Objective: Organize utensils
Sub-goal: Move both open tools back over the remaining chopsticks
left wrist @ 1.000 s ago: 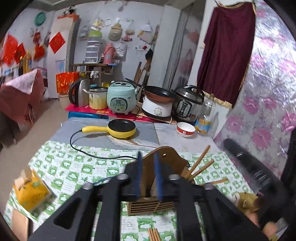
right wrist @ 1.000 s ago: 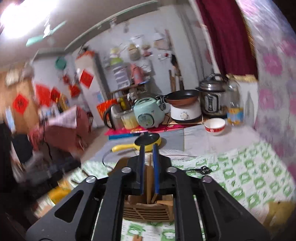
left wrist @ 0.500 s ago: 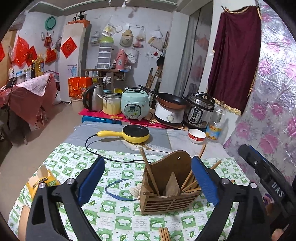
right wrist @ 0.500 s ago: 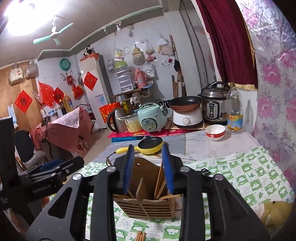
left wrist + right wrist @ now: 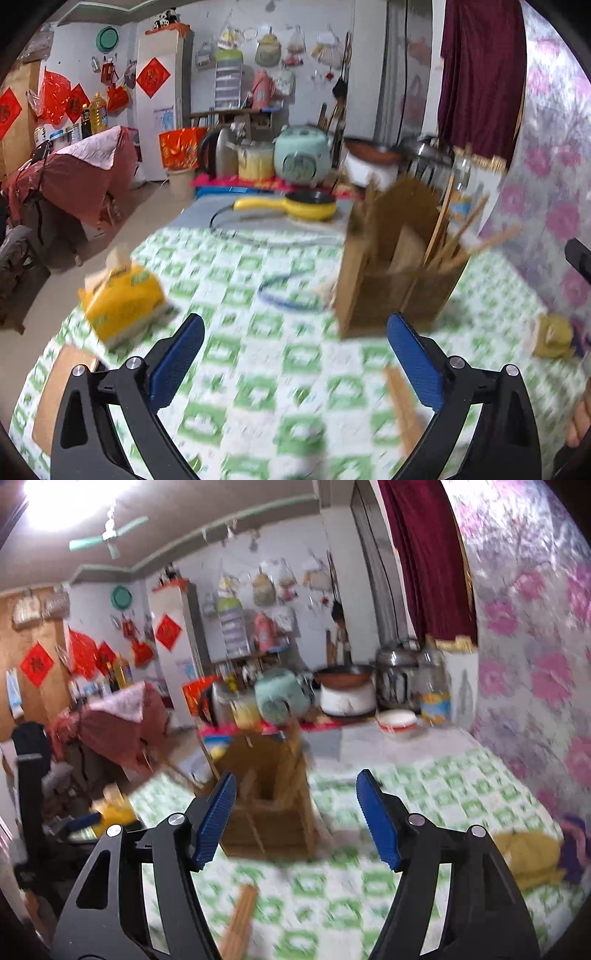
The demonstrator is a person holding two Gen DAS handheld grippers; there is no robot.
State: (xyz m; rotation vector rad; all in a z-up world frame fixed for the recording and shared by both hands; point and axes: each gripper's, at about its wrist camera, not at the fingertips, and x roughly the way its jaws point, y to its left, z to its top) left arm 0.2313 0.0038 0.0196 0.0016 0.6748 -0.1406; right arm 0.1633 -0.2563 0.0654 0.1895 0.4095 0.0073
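A wooden utensil holder (image 5: 391, 284) stands on the green-checked tablecloth (image 5: 258, 369), with several chopsticks (image 5: 465, 236) leaning out of its right side. My left gripper (image 5: 295, 325) hovers low over the cloth to the holder's left, its jaws opening wide with nothing between them. Loose chopsticks (image 5: 402, 406) lie on the cloth by its right finger. In the right wrist view the holder (image 5: 269, 801) stands just beyond my right gripper (image 5: 295, 779), whose jaws are opening and touch nothing. Loose chopsticks (image 5: 240, 919) lie below it.
A yellow tissue pack (image 5: 122, 295) sits at the table's left edge and a blue cord loop (image 5: 284, 295) lies beside the holder. A yellow plush toy (image 5: 554, 332) lies at the right by the flowered wall. A yellow pan (image 5: 306, 206) and cookers stand at the far end.
Both grippers went from nearly shut to wide apart. Both dropped toward the table; the holder slid right in the left wrist view and looms larger in the right wrist view.
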